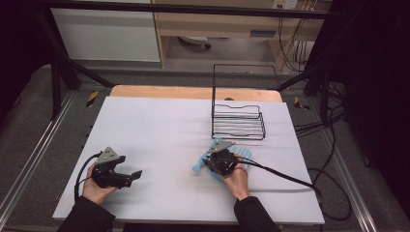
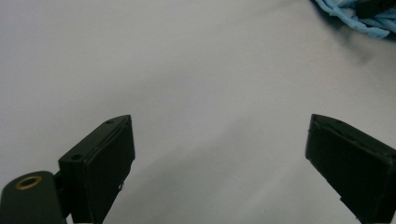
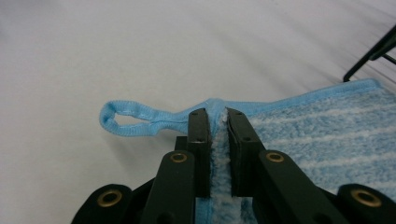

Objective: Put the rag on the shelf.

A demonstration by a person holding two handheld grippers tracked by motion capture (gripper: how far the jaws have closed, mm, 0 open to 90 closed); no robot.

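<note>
Jaws of the right gripper (image 3: 217,116) pinch a fold of the blue towel (image 3: 322,135) right at its corner. A small blue loop (image 3: 128,121) sticks out from that corner toward 9 o'clock. In the high view the towel (image 1: 241,153) lies flat on the white table (image 1: 159,125), under the right gripper (image 1: 218,159), just below the wire rack (image 1: 238,121). The left gripper (image 2: 219,154) sits at about 8 o'clock on the table, jaws wide apart, holding nothing.
</note>
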